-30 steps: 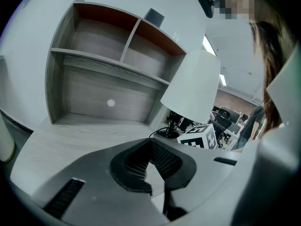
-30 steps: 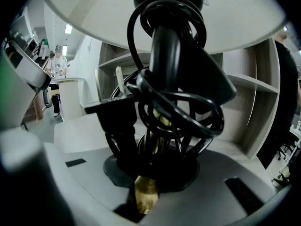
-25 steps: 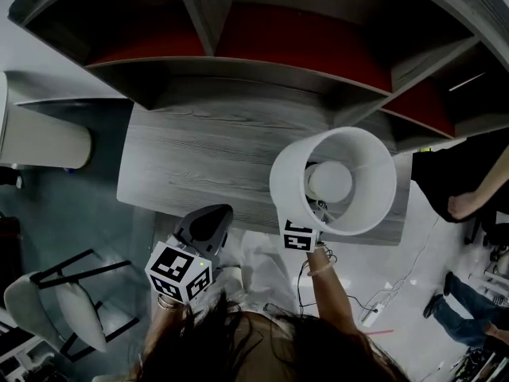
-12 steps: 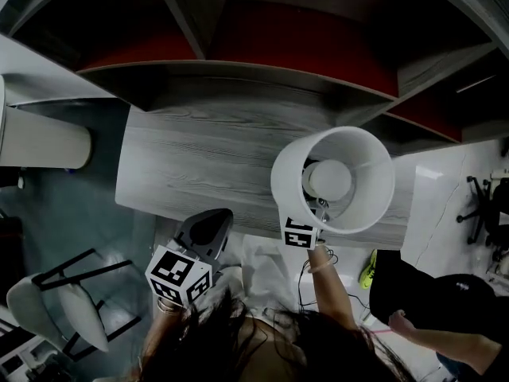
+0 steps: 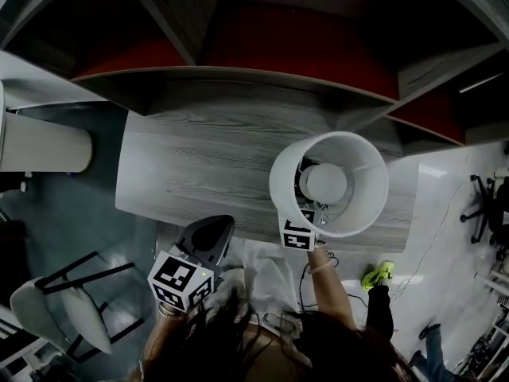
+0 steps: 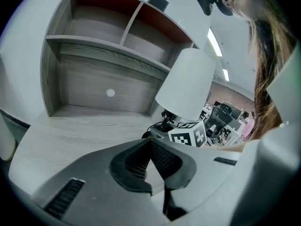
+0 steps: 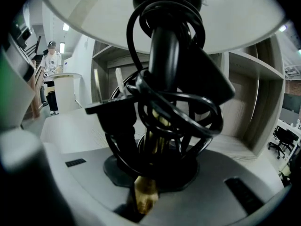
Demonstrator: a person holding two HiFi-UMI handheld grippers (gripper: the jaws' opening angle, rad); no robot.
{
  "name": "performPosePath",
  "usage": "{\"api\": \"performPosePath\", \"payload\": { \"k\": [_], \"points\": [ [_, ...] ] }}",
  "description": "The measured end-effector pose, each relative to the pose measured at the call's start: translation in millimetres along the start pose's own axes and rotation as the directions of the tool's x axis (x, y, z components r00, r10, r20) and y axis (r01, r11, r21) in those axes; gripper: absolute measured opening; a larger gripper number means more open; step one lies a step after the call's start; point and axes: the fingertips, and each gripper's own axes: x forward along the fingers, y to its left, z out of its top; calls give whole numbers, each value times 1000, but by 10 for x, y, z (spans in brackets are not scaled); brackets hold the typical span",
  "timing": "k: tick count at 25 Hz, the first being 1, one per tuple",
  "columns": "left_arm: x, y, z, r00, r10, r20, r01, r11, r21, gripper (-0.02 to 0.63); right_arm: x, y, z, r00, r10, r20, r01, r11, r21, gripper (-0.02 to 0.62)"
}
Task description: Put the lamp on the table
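Right of centre, the right claw (image 5: 308,216) pinches the lamp (image 5: 328,183) by its cord-wrapped stem above the surface's (image 5: 199,157) near edge. The left claw (image 6: 153,166) hangs pressed together, empty. Loose cord (image 7: 174,102) caught beneath the base could topple it.

1. At twelve o'clock I face a grey wooden shelf unit (image 5: 238,94) with red-backed compartments.
2. Below it lies the grey wood-grain table (image 5: 191,157).
3. At eight o'clock stands a white-seated chair (image 5: 64,309) on a black frame.
4. The floor (image 5: 64,213) is dull teal at nine and glossy white at three, where a black office chair (image 5: 483,201) stands.
5. At nine is a pale rounded cabinet (image 5: 40,143), I think.
6. Ceiling strip lights (image 6: 214,42) glow at one o'clock in my left gripper view.
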Motion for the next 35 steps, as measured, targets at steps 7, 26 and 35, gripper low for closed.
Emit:
{"api": "performPosePath", "payload": {
  "k": [7, 26, 35],
  "points": [
    [40, 52, -15, 1000, 14, -4, -14, 1000, -11, 5, 26, -26, -52, 1000, -2, 1, 2, 1000, 9, 74],
    [27, 11, -91, 1000, 6, -9, -6, 1000, -14, 5, 39, -22, -72, 1000, 4, 12, -4, 1000, -17, 77],
    [-73, -75, -127, 1000, -16, 2, 16, 1000, 1, 5, 42, -36, -102, 1000, -22, -3, 22, 1000, -15, 85]
  ]
}}
